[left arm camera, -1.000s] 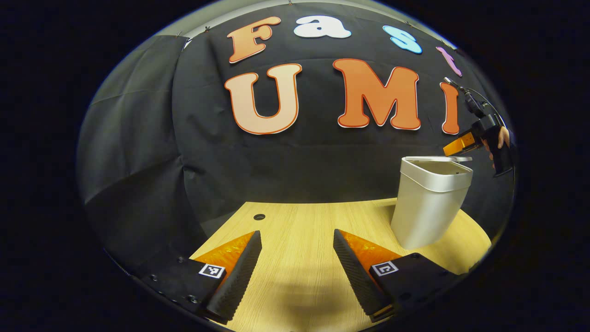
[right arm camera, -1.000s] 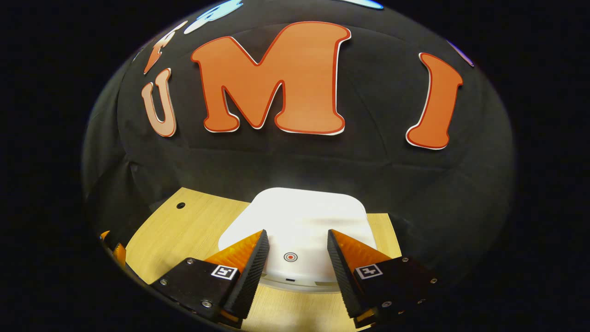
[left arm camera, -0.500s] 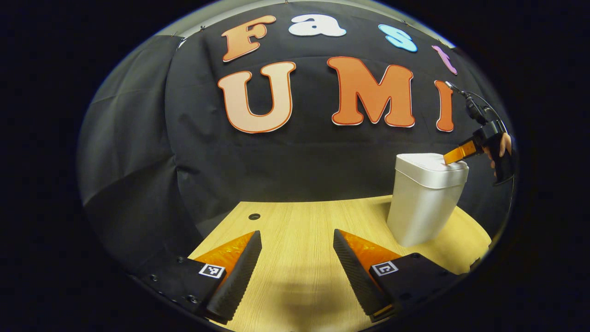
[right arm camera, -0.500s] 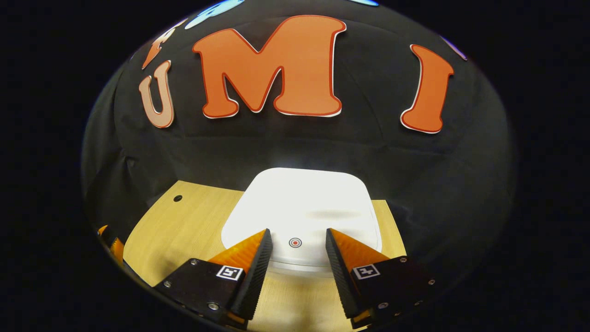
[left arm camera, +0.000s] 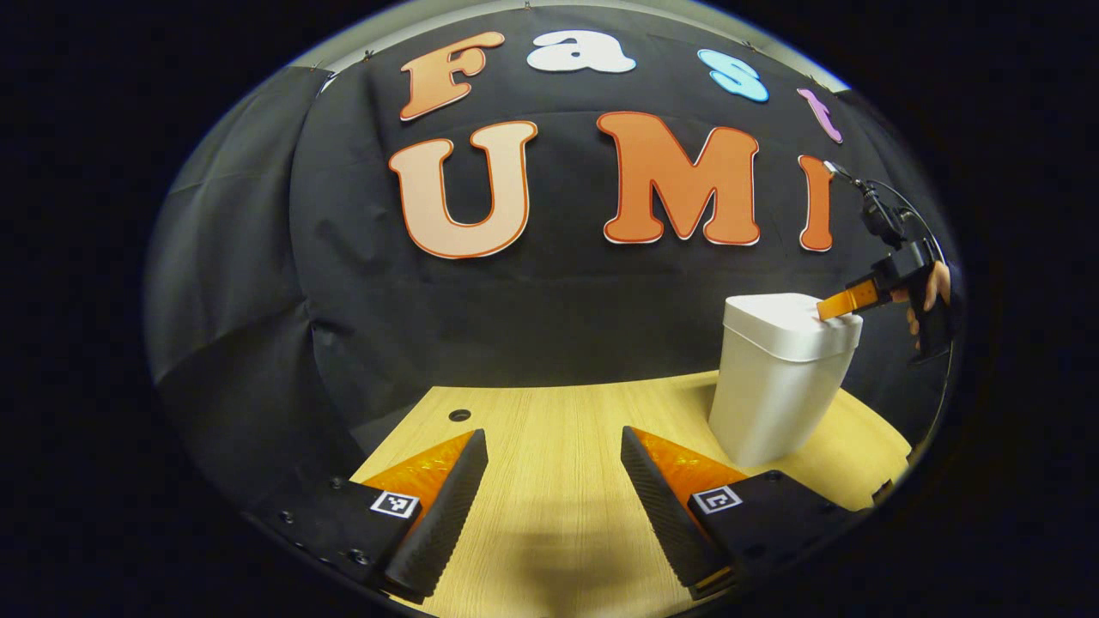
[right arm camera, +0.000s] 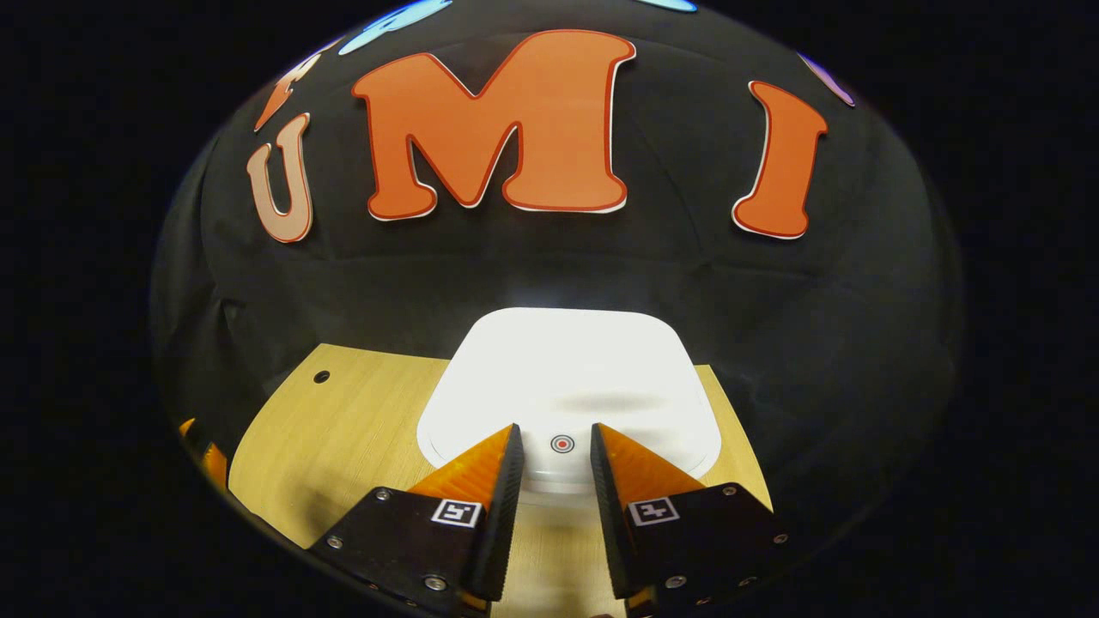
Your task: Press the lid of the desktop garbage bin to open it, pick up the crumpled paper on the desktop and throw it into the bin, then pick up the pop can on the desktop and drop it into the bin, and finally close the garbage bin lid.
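In the left gripper view, the left gripper (left arm camera: 554,481) hovers low over the wooden worktop (left arm camera: 558,412), its jaws spread wide with bare wood between them, just as they were a second ago. A small round hole (left arm camera: 459,415) sits in the worktop near its far left corner. Further right stands the white garbage bin (left arm camera: 777,378), upright near the worktop's right edge. Its lid (left arm camera: 786,311), which stood slightly raised a second ago, now lies flat and closed on the bin. At the far right, the right gripper (left arm camera: 837,305) rests its tips on the lid's near edge, held by a hand (left arm camera: 927,296); it has come down since the earlier frame.

In the right gripper view, the lid (right arm camera: 571,378) fills the middle, with its red ring button (right arm camera: 561,444) showing in the gap between the jaws. Those jaws have narrowed since half a second ago but remain apart, gripping nothing.
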The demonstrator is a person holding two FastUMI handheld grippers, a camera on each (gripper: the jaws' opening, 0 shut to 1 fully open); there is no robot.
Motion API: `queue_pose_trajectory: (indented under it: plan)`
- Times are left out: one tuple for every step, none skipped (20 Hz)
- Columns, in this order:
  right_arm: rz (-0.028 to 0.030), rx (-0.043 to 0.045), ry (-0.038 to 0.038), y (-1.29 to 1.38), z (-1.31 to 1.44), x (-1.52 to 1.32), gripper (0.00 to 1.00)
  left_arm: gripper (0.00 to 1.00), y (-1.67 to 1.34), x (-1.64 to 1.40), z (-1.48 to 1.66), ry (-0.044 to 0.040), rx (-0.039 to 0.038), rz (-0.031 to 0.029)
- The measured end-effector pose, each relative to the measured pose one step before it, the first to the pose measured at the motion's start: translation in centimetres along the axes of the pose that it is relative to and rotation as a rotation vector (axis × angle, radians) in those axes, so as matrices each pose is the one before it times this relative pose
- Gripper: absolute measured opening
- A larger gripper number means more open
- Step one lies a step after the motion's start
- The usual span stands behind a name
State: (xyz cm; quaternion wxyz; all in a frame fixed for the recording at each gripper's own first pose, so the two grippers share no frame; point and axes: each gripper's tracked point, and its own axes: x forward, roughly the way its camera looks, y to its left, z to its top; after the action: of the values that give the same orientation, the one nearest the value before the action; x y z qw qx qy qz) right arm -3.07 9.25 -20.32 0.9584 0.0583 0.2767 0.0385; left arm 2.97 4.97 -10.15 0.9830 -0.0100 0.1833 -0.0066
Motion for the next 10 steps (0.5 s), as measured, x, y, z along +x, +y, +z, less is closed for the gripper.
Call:
queue_pose_trajectory:
  plan:
    - [-0.00336, -0.00125, -0.00934, 0.021, 0.045, -0.04, 0.48, 0.99, 0.007, -0.079, 0.461, -0.0086, 0.00081, -0.00595]
    - [-0.00346, 0.01202, -0.01692, -0.137, 0.097, -0.088, 0.48, 0.99, 0.031, 0.108, 0.488, -0.0092, 0.00143, -0.00573]
    - [0.00002, 0.02151, -0.00895, 0.023, 0.003, -0.021, 0.48, 0.99, 0.092, 0.156, 0.559, -0.00675, 0.00105, -0.00545]
    - [-0.0001, 0.02345, -0.01385, -0.018, 0.07, -0.059, 0.47, 0.99, -0.055, 0.156, 0.347, -0.00691, 0.00076, -0.00761]
    - [0.00201, 0.01459, -0.00534, -0.045, -0.014, -0.179, 0.48, 0.99, 0.073, 0.035, 0.332, -0.00194, 0.00125, -0.00413]
    - [0.00221, 0.00796, -0.00348, 0.079, -0.145, -0.209, 0.47, 0.99, 0.033, 0.109, 0.403, -0.00454, 0.00122, -0.00685]
    - [0.00179, 0.00601, -0.00224, 0.029, -0.072, -0.28, 0.47, 0.99, -0.019, 0.12, 0.405, -0.00809, 0.00038, -0.0048]
    - [-0.00256, 0.01013, -0.00623, 0.016, -0.127, -0.33, 0.47, 0.99, 0.07, 0.114, 0.57, -0.00914, -0.00083, -0.00601]
    - [0.00298, 0.00988, -0.01794, 0.212, 0.233, -0.314, 0.47, 0.99, 0.036, 0.143, 0.594, -0.01028, -0.0038, -0.00405]
    - [-0.0012, 0.00765, -0.02643, 0.263, 0.299, -0.375, 0.48, 0.99, 0.014, 0.103, 0.532, -0.0094, -0.00618, -0.00544]
